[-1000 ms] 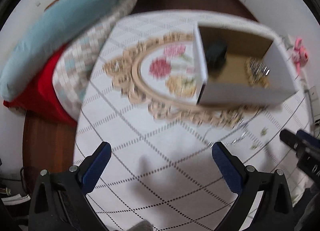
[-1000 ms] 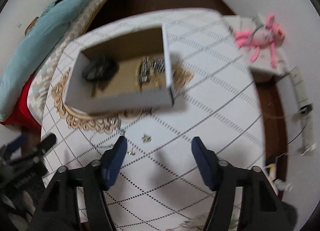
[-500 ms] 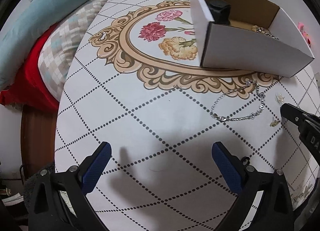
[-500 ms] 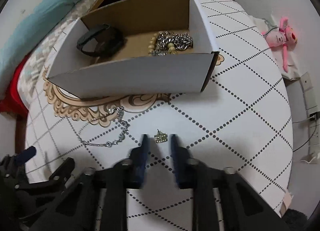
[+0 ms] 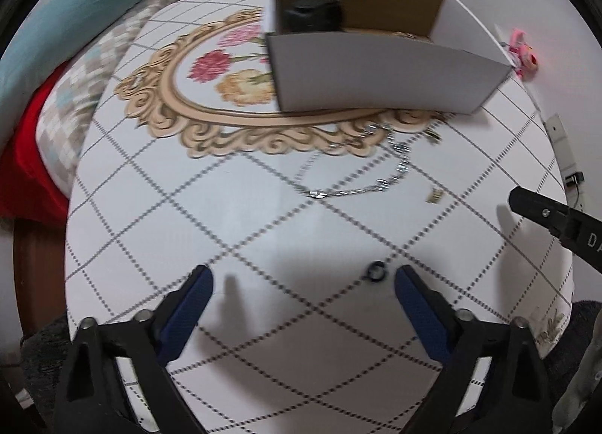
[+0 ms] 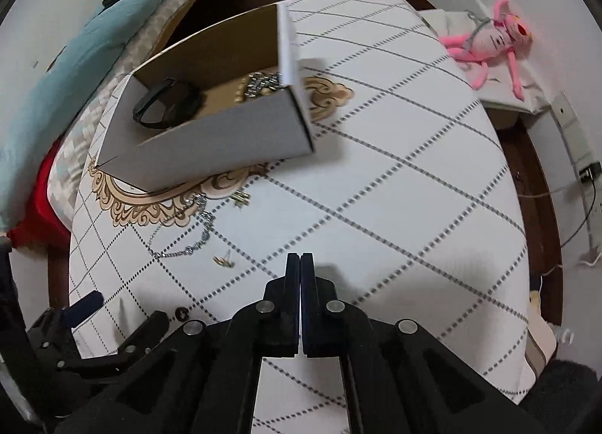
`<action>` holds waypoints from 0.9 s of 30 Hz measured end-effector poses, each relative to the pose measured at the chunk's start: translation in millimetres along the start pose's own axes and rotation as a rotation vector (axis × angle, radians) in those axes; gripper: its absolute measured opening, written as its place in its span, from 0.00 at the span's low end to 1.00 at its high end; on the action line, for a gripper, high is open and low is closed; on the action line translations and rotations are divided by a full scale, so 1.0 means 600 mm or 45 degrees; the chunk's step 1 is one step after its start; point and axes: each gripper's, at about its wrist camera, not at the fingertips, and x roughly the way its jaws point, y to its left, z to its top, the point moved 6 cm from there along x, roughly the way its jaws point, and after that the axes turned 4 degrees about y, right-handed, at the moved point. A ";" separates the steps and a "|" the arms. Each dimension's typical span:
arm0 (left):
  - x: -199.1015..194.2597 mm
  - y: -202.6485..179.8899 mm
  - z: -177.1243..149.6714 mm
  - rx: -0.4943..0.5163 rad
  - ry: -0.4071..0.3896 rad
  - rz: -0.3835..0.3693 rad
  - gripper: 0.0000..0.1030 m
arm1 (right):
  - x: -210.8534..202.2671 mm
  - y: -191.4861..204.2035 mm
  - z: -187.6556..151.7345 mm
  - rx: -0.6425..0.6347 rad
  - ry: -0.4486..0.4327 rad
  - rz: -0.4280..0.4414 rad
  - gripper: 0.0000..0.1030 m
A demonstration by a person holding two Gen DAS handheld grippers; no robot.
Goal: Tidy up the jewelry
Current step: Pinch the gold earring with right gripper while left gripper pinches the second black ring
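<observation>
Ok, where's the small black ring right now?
In the left wrist view, the small black ring lies on the tablecloth just inside the left gripper's right finger, nearer than the silver chain.

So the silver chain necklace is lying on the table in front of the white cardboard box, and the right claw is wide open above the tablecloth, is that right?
Not quite. The right claw is shut, its fingers pressed together, as the right wrist view shows. The silver chain necklace does lie on the table in front of the white cardboard box.
</observation>
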 end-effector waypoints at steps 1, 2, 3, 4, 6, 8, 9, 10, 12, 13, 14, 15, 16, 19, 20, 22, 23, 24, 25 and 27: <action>0.002 -0.008 -0.002 0.013 0.008 -0.006 0.81 | 0.000 -0.005 -0.002 0.012 0.009 0.004 0.00; 0.004 -0.015 -0.003 0.021 0.013 -0.011 0.81 | 0.002 -0.009 -0.004 0.025 0.020 0.002 0.00; 0.006 -0.019 -0.005 0.029 0.013 -0.015 0.81 | 0.006 -0.015 -0.008 0.037 0.034 -0.005 0.00; 0.006 -0.025 -0.006 0.038 0.012 -0.016 0.76 | 0.008 -0.021 -0.010 0.048 0.043 -0.010 0.00; 0.010 -0.036 -0.010 0.060 0.020 -0.020 0.64 | 0.013 -0.034 -0.015 0.077 0.064 -0.018 0.01; 0.006 -0.051 -0.016 0.073 0.010 -0.028 0.58 | 0.017 -0.044 -0.020 0.091 0.072 -0.029 0.01; 0.003 -0.058 -0.016 0.085 0.002 -0.034 0.53 | 0.018 -0.044 -0.022 0.095 0.075 -0.028 0.01; 0.001 -0.062 -0.015 0.096 -0.005 -0.036 0.44 | 0.018 -0.046 -0.023 0.098 0.076 -0.026 0.01; -0.004 -0.072 -0.012 0.124 -0.017 -0.041 0.28 | 0.017 -0.047 -0.024 0.097 0.073 -0.033 0.01; -0.005 -0.076 -0.011 0.131 -0.017 -0.044 0.19 | 0.017 -0.047 -0.024 0.100 0.073 -0.034 0.01; -0.006 -0.078 -0.009 0.135 -0.016 -0.047 0.15 | 0.016 -0.048 -0.023 0.104 0.071 -0.034 0.01; -0.007 -0.080 -0.009 0.136 -0.016 -0.053 0.10 | 0.016 -0.049 -0.023 0.108 0.070 -0.034 0.01; -0.007 -0.079 -0.009 0.129 -0.014 -0.064 0.10 | 0.014 -0.051 -0.022 0.115 0.067 -0.036 0.01; -0.005 -0.064 -0.008 0.099 -0.009 -0.087 0.09 | 0.009 -0.050 -0.016 0.121 0.057 -0.027 0.01; -0.007 -0.059 -0.011 0.087 -0.008 -0.093 0.09 | 0.006 -0.047 -0.014 0.119 0.051 -0.018 0.02; -0.004 -0.033 -0.008 0.061 -0.007 -0.101 0.09 | 0.001 -0.039 -0.010 0.113 0.042 0.019 0.15; -0.006 -0.024 -0.008 0.048 -0.008 -0.100 0.09 | -0.001 -0.032 -0.008 0.110 0.038 0.050 0.21; -0.008 -0.013 -0.008 0.035 -0.011 -0.097 0.09 | -0.002 -0.023 -0.005 0.102 0.034 0.076 0.33; -0.010 -0.003 -0.006 0.023 -0.015 -0.090 0.09 | -0.003 -0.011 -0.002 0.086 0.031 0.109 0.38; -0.012 0.019 -0.006 -0.003 -0.019 -0.076 0.09 | -0.004 0.010 0.003 0.057 0.025 0.145 0.38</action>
